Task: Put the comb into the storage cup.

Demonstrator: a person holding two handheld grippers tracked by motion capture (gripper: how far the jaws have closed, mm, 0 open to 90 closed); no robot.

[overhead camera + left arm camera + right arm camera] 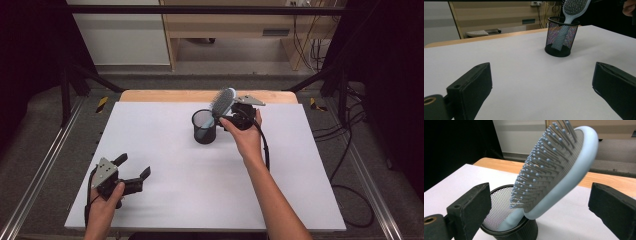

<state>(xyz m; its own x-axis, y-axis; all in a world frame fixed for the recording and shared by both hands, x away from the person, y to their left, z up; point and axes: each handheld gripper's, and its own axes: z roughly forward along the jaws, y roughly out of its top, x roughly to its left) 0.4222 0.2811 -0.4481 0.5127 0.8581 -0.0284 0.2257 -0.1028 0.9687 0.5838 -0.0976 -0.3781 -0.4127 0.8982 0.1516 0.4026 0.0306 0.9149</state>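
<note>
Right gripper view: the right tongs (539, 205) gape wide around the hairbrush (559, 167), gripping nothing; its handle stands tilted in the mesh cup (204, 127) near the tabletop's far edge. A nudge could topple both. Left tongs (134, 169) wait open, empty.

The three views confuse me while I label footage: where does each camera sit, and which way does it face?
High view: above the near table edge, looking forward and down; forearms, left gripper, right gripper.
Left gripper view: low, between open jaws, facing the mesh cup.
Right gripper view: close behind the hairbrush, jaws open.
All share cup and hairbrush.
</note>
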